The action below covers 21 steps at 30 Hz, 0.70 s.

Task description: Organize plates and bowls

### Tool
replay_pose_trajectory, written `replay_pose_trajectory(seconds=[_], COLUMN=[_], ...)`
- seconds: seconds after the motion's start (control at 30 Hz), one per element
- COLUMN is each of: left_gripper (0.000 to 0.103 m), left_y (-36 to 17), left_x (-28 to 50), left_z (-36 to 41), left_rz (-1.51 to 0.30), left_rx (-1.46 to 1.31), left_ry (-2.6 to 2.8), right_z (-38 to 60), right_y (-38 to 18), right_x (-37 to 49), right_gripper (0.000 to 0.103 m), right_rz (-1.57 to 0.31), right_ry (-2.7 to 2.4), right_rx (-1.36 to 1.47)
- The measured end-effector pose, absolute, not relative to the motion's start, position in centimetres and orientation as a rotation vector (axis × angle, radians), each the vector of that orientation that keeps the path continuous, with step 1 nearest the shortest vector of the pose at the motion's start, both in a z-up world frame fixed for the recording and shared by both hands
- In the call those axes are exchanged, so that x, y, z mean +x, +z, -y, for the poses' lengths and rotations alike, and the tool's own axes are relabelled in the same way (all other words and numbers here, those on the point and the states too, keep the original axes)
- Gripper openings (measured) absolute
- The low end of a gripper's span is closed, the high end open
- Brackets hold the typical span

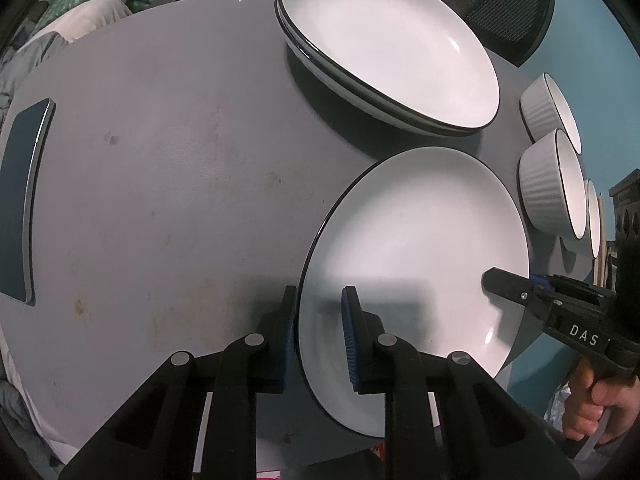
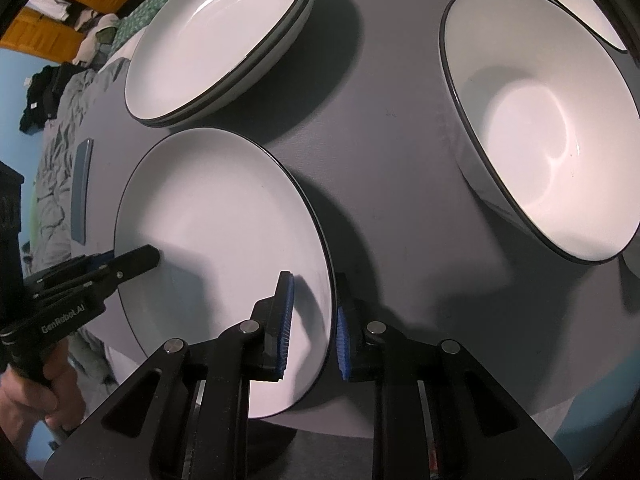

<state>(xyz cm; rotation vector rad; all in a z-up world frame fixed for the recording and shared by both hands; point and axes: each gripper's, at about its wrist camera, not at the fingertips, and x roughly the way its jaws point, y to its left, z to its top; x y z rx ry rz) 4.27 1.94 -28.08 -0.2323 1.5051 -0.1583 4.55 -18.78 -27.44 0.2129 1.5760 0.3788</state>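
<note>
A white plate with a black rim (image 1: 420,248) (image 2: 224,224) sits near the front of the grey table (image 1: 180,160) (image 2: 380,140). My left gripper (image 1: 318,328) (image 2: 146,259) is shut on its left rim, one pad outside and one inside. On the opposite rim my right gripper (image 2: 314,328) (image 1: 496,282) is shut the same way. Beyond the plate stands a stack of similar white plates (image 1: 392,52) (image 2: 216,40). Ribbed white bowls (image 1: 552,184) (image 2: 540,140) stand to the right. Whether the held plate touches the table I cannot tell.
A dark phone (image 1: 20,200) (image 2: 82,192) lies at the table's left edge. A second bowl (image 1: 550,108) (image 2: 580,0) stands behind the first. A mesh chair back (image 1: 508,4) rises behind the stack. A hand (image 1: 592,412) grips the right tool's handle.
</note>
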Motion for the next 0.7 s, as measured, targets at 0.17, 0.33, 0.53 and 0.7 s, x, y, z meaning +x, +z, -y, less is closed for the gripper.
replay_pose_trajectory(seconds=[0.17, 0.33, 0.53, 0.7], left_gripper=[0.021, 0.021, 0.021, 0.021], left_y=[-28.1, -27.4, -25.4, -23.4], left_x=[4.1, 4.3, 4.7, 5.0], left_z=[-1.8, -2.1, -2.4, -2.9], left_rz=[-1.511, -1.506, -1.484, -1.457], left_rx=[-0.237, -0.253, -0.246, -0.255], left_ry=[-0.160, -0.151, -0.150, -0.143], right_z=[18.6, 18.5, 17.9, 17.6], right_y=[-27.2, -26.5, -24.7, -23.1], right_x=[4.7, 4.9, 5.2, 5.5], right_gripper=[0.018, 0.016, 0.015, 0.015], right_rz=[-1.580, -1.576, -1.560, -1.540], right_ry=[0.384, 0.400, 0.415, 0.426], right_rx=[0.206, 0.211, 0.194, 0.186])
